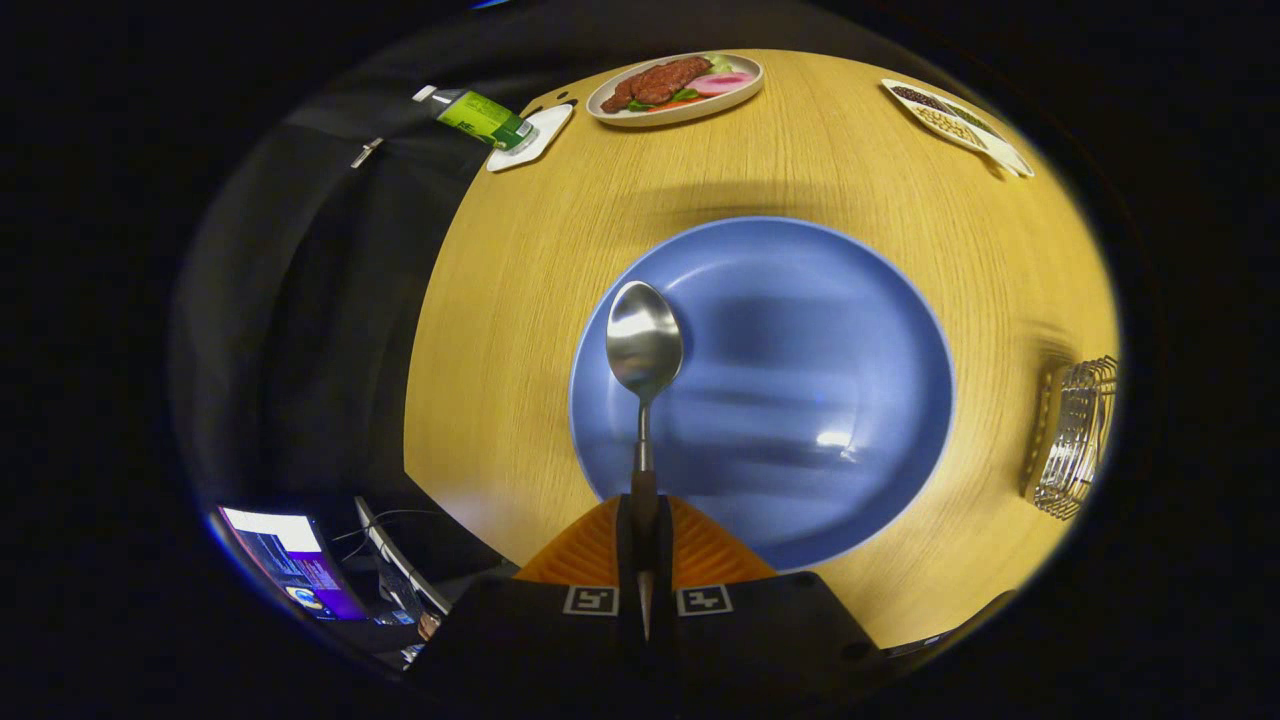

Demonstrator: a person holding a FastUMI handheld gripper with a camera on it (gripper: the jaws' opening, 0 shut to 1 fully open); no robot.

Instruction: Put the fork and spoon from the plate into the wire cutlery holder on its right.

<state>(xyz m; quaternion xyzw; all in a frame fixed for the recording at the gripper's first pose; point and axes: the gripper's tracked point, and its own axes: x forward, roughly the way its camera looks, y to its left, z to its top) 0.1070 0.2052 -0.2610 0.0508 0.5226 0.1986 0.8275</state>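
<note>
My gripper [643,505] is shut on the handle of a metal spoon [644,345]. The spoon points straight ahead from the fingers, its bowl hanging over the left part of the blue plate [800,330] below. The plate lies bare on the round wooden table [520,330]. The wire cutlery holder [1078,435] stands on the table to the right of the plate, near the table's rim.
Beyond the plate sit a dish of food [676,85], a green bottle [480,115] on a white coaster, and a tray of snacks [955,120] at the far right. Left of the table hangs black cloth; a lit screen [290,560] is low on the left.
</note>
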